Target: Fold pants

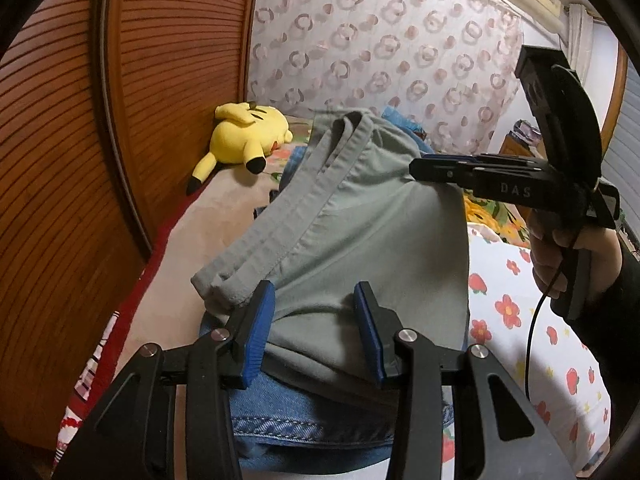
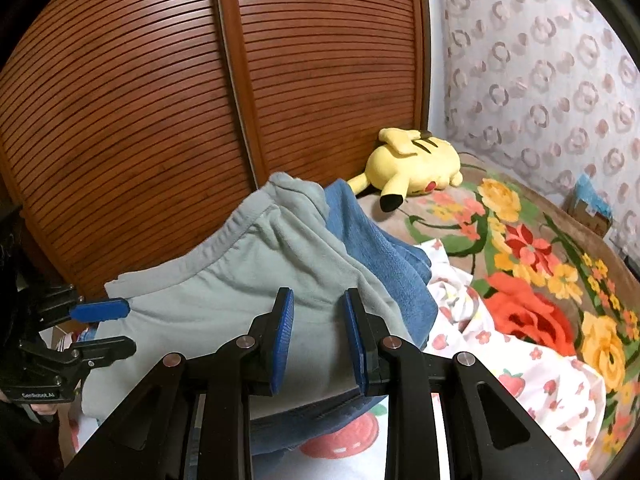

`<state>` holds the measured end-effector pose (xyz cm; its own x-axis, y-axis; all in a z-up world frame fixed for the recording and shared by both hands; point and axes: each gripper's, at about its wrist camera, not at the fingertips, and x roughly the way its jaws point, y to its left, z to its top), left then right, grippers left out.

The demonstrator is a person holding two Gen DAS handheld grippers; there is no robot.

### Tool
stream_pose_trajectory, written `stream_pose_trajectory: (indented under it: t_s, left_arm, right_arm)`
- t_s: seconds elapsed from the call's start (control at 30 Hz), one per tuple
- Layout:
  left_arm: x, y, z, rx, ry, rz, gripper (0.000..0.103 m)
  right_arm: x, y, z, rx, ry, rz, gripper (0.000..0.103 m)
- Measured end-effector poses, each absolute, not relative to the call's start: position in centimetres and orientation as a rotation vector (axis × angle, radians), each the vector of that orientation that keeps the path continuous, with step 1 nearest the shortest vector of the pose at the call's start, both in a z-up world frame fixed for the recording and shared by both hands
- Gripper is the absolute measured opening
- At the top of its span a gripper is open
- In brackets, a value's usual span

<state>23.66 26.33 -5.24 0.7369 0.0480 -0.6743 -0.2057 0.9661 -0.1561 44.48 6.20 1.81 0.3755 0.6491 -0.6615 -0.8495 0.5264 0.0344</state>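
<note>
Between the blue-padded fingers of the left gripper (image 1: pixel 316 330) lies the near edge of the folded grey-green cotton pants (image 1: pixel 352 224); the jaws stand parted and the pads do not press on the cloth, so it is released. Off to its right, the right gripper (image 2: pixel 318 340), held in a hand (image 1: pixel 560 256) with a dark sleeve, has the same garment between its fingers at the other corner, but whether it is grasping the fabric or only straddling it I cannot tell. The pants rest on top of a folded pair of blue denim jeans (image 1: pixel 304 420), whose stitched hem shows just under the left gripper. Beneath the stack is a white bedsheet printed with red strawberries and flowers (image 1: pixel 520 312), and further out past the right gripper a brown blanket with large red and yellow flowers (image 2: pixel 540 280). Beyond the clothes a yellow plush toy with black-tipped ears (image 2: pixel 416 164) lies on the bed against a slatted brown wooden door (image 2: pixel 160 120), next to a sheer curtain patterned with rings (image 1: pixel 380 40).
</note>
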Motion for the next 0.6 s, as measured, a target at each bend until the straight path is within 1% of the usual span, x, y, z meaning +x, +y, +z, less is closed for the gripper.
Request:
stream_pose_trajectory:
  t_s: [0.33,0.6]
  left_arm:
    - [23.5,25.8,-6.0,-0.228,0.732,0.129,0.042]
    - [23.3,26.0,-5.8,-0.245,0.739,0.132,0.042]
  right_arm:
    - [45.3,6.4,0.7,-0.310,0.686,0.974,0.027]
    - [43.7,6.0,1.2,-0.314,0.670,0.946,0.027]
